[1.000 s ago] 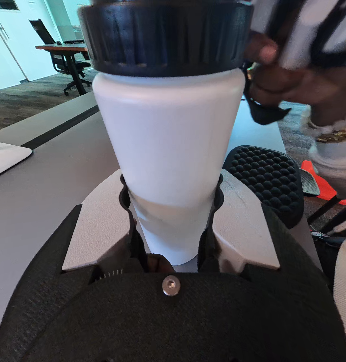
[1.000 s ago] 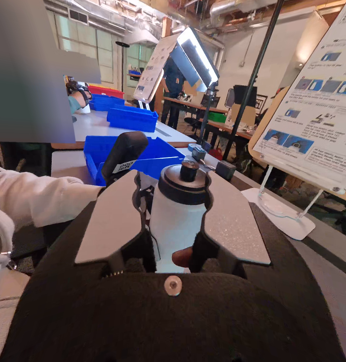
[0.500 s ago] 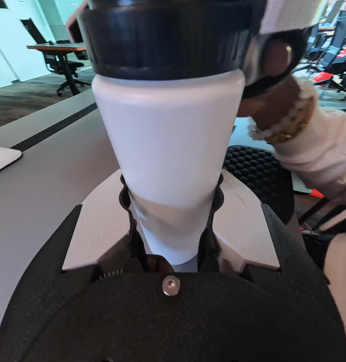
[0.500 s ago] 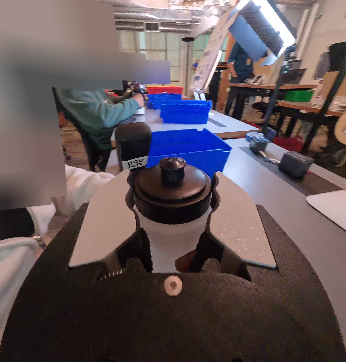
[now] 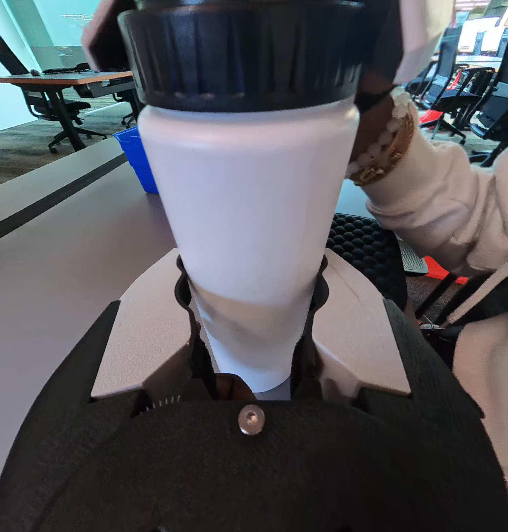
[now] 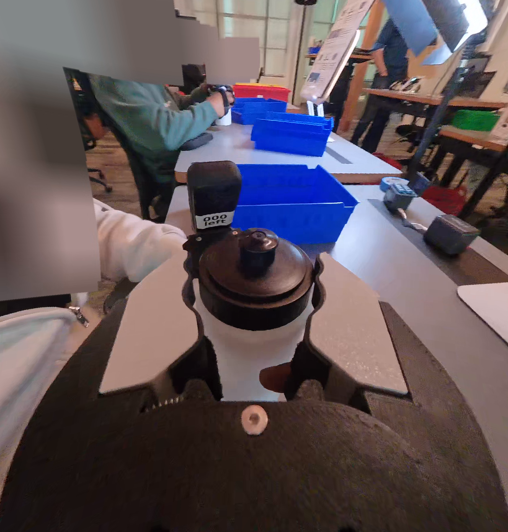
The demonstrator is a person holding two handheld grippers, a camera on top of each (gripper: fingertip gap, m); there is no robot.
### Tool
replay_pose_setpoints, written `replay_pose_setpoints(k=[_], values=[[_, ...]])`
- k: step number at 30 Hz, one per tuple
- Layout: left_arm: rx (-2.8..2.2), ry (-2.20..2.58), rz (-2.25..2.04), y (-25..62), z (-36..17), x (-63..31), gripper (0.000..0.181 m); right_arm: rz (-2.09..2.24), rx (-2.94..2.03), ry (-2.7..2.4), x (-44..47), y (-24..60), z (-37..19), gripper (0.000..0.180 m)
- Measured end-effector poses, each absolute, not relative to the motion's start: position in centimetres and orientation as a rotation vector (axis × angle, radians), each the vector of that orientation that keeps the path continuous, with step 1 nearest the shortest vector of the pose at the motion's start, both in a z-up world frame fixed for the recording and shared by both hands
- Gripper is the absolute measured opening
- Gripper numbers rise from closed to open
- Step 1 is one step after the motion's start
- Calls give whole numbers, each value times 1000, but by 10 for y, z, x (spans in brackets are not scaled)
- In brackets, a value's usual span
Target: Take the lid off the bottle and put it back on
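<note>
A white bottle (image 5: pixel 247 201) with a black ribbed lid (image 5: pixel 241 57) stands upright on the grey table (image 5: pixel 60 273). My left gripper (image 5: pixel 251 259) is shut on the bottle's lower body. In the right wrist view, my right gripper (image 6: pixel 251 259) comes from above, with the fingers (image 6: pixel 347 331) close on both sides of the lid (image 6: pixel 255 282) and its spout. The bottle's white shoulder (image 6: pixel 247 351) shows below the lid. The right gripper's fingers (image 5: pixel 103 43) flank the lid at the top of the left wrist view. The left gripper's black body (image 6: pixel 214 195) shows behind the bottle.
An open blue bin (image 6: pixel 290 207) stands on the table just behind the bottle. Two dark boxes (image 6: pixel 448 233) and a white stand base (image 6: pixel 494 305) lie to the right. A black mesh chair (image 5: pixel 367 253) is at the table's edge. A seated person works at another table. The grippers' ends are close to 9 centimeters from one another.
My right gripper has risen from beside the bottle's neck and now sits over the lid, jaws a little wider. The left gripper keeps its hold on the bottle.
</note>
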State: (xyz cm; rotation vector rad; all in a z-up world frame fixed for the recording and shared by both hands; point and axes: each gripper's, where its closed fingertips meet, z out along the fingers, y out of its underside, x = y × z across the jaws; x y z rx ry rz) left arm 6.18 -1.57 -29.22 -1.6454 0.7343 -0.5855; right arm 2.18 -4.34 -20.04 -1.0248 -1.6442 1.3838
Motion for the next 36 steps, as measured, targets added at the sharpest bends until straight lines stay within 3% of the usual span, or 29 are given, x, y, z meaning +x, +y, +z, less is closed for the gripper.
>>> replay_pose_setpoints(k=[12, 22, 32, 36], values=[[-1713, 618, -428, -7, -293, 56, 86, 989, -1297, -1170, 17, -24, -197, 77], [-1658, 712, -577, -17, -292, 64, 86, 1451, -1059, -1664, 22, -43, -201, 77], [-1709, 646, -460, -12, -294, 61, 86, 1160, -1242, -1193, 19, -29, -199, 77], [-1678, 686, -467, -16, -294, 65, 86, 1159, -1185, -1259, 21, -34, -199, 78]])
